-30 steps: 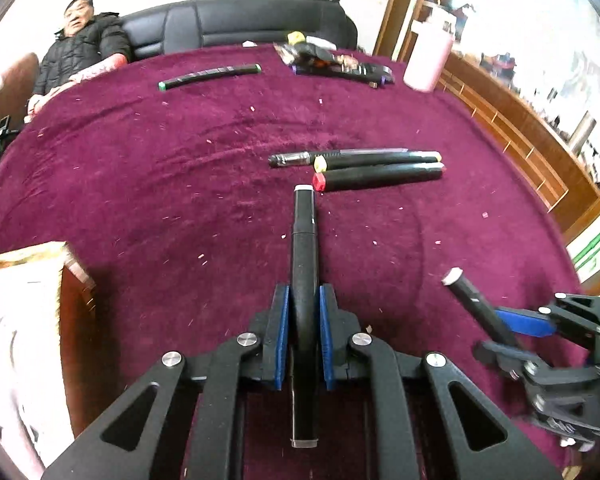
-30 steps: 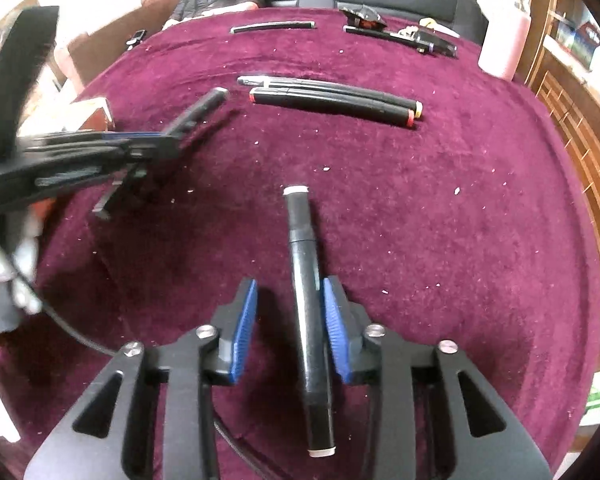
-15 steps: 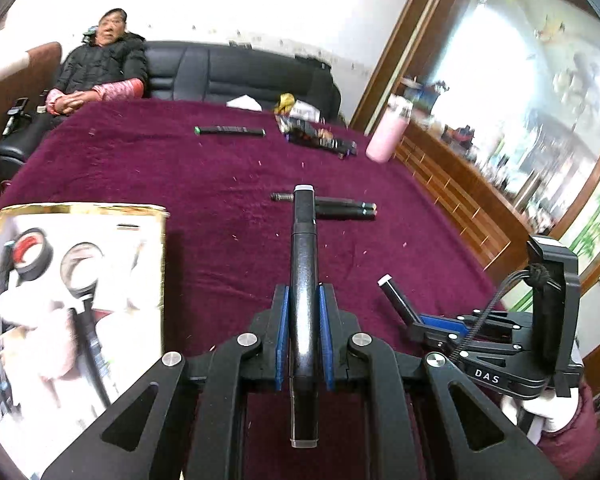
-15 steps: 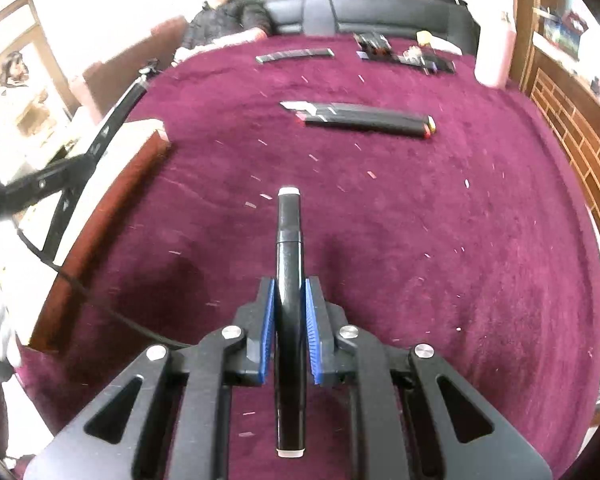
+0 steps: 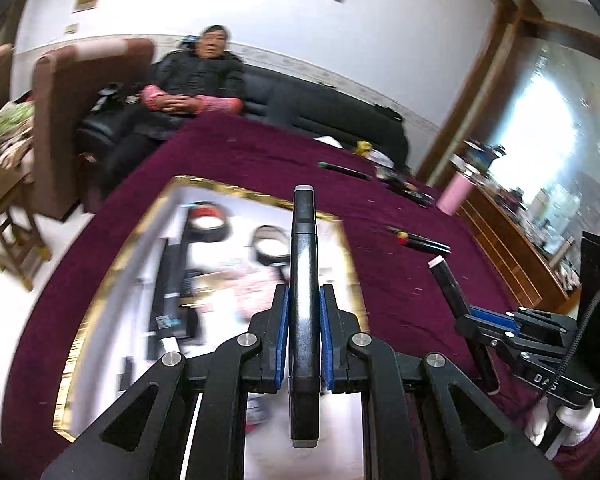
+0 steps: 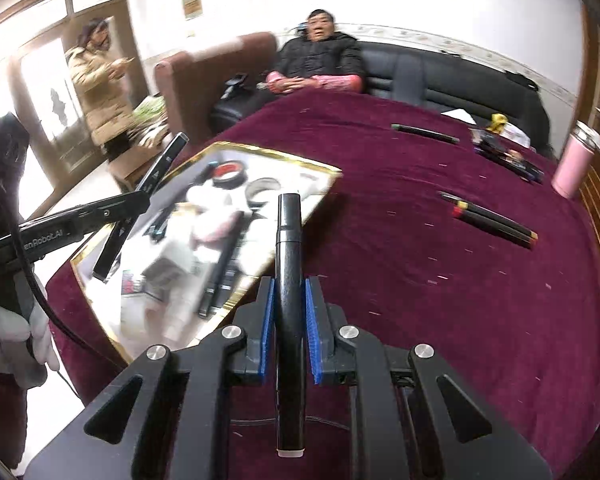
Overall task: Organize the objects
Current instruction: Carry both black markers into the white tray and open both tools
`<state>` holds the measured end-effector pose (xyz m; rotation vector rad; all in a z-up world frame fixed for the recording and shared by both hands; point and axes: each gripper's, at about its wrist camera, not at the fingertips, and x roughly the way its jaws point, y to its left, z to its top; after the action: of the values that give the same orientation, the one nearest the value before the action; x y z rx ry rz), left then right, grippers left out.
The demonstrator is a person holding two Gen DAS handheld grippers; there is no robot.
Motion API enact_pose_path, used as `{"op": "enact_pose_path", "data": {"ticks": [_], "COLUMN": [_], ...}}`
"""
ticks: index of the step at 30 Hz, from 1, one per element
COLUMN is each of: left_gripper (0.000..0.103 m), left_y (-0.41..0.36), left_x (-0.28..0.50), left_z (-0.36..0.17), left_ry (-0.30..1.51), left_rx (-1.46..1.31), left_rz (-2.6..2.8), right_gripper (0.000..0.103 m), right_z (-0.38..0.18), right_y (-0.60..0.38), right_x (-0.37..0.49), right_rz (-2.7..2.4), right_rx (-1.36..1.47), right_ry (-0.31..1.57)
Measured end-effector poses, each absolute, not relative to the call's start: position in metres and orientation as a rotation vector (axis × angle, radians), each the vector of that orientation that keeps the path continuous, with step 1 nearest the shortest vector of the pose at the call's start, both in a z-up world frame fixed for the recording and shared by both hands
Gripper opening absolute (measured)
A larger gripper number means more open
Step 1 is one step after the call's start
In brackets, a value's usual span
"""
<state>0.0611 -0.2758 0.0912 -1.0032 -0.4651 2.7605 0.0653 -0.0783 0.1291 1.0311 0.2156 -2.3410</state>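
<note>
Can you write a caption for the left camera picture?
Left claw holding a black marker above the gold-rimmed box.

On the black plastic body of the right gripper point(image 5: 452, 322), seen at four o'clock in the left wrist view, stand the white letters "DAS". In the right wrist view, at nine o'clock, the black plastic body of the left gripper point(image 6: 138, 210) carries white lettering that reads "enRobot.AI", its beginning hidden.
</note>
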Motion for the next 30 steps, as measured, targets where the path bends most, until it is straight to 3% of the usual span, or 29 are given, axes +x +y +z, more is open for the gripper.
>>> {"op": "enact_pose_path", "data": {"ticks": [6,18,30], "left_gripper": [0.012,0.012,0.012], "left_y": [-0.313,-0.338,-0.348], "left_x": [0.060,0.046,0.046], "left_z": [0.069,0.029,0.022], "left_ry": [-0.525,-0.476,-0.539], "left_rx": [-1.047,-1.167,-1.189], "left_rz": [2.797,2.811,2.788], "right_gripper": [0.013,0.013,0.013], "right_z": [0.121,0.090,0.067], "right_y": [-0.129,-0.187,-0.203], "right_x": [0.061,0.038,0.034], "right_rz": [-2.302,-2.267,-2.248], "right_rx": [1.038,1.162,1.251], "right_ry": [0.270,0.279,0.250]}}
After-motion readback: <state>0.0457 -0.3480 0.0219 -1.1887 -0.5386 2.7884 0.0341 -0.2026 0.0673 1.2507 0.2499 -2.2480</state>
